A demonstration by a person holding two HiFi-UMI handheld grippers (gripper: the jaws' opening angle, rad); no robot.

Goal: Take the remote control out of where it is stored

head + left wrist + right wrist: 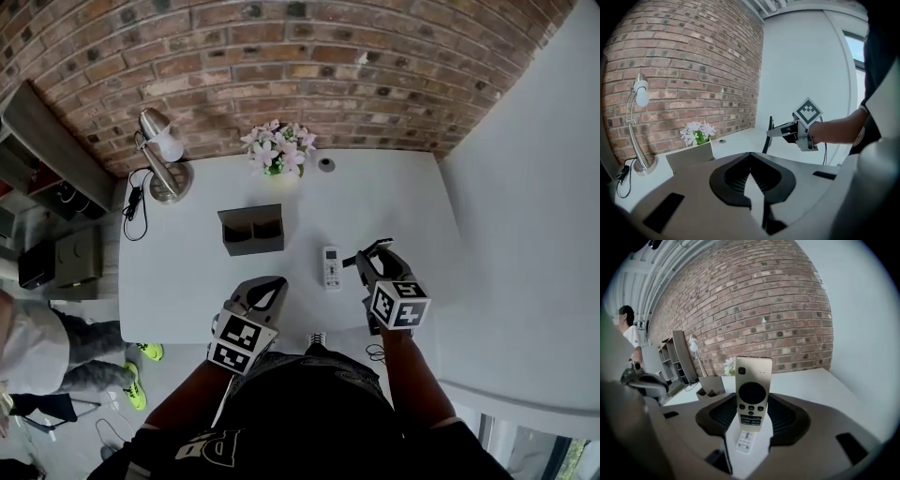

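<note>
A gold remote control (753,376) with a black round pad stands upright between the jaws of my right gripper (753,404), which is shut on its lower half. In the head view that gripper (373,253) hovers over the right part of the white table (412,206). From the left gripper view the held remote (767,136) shows edge-on as a dark strip. The dark grey holder box (251,230) stands at the table's middle, apart from both grippers. My left gripper (277,283) is near the front edge, its tips together on nothing (750,154).
A white remote (330,266) lies flat on the table just left of my right gripper. A pot of pink flowers (278,148) and a silver desk lamp (159,155) stand at the back by the brick wall. A person (37,347) stands left of the table.
</note>
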